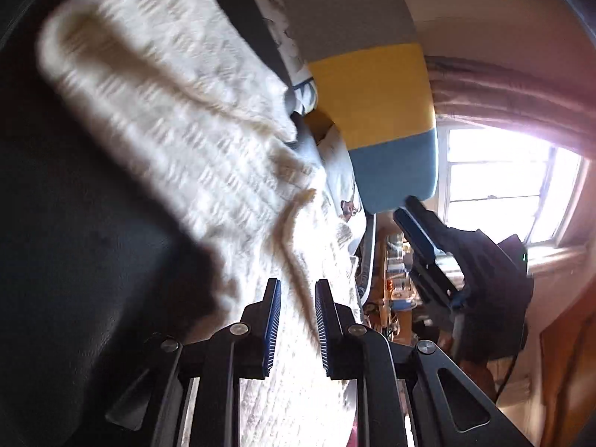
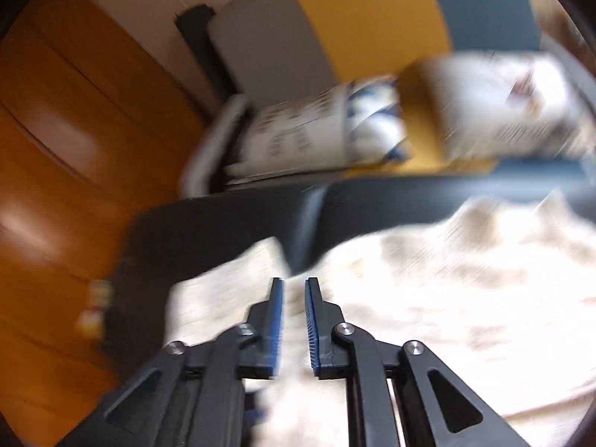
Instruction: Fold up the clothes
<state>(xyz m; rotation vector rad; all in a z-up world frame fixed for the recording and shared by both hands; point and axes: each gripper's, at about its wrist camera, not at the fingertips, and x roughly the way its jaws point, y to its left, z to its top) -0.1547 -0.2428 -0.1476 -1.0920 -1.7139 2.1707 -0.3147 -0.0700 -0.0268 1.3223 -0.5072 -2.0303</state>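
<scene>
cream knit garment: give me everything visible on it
The cream knit garment looks chunky and ribbed, soft, with rolled edges and a long sleeve-like lobe. It lies crumpled, not yet folded, on a dark surface. The left gripper straddles a raised fold; the right gripper sits over another edge. Motion blur hides finer detail.

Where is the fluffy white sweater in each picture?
Left wrist view: the white sweater runs from upper left down between the left tool's fingers.
Right wrist view: the sweater fills the lower right, under the right tool.
Shared landmark: the grey, yellow and blue panel.
</scene>
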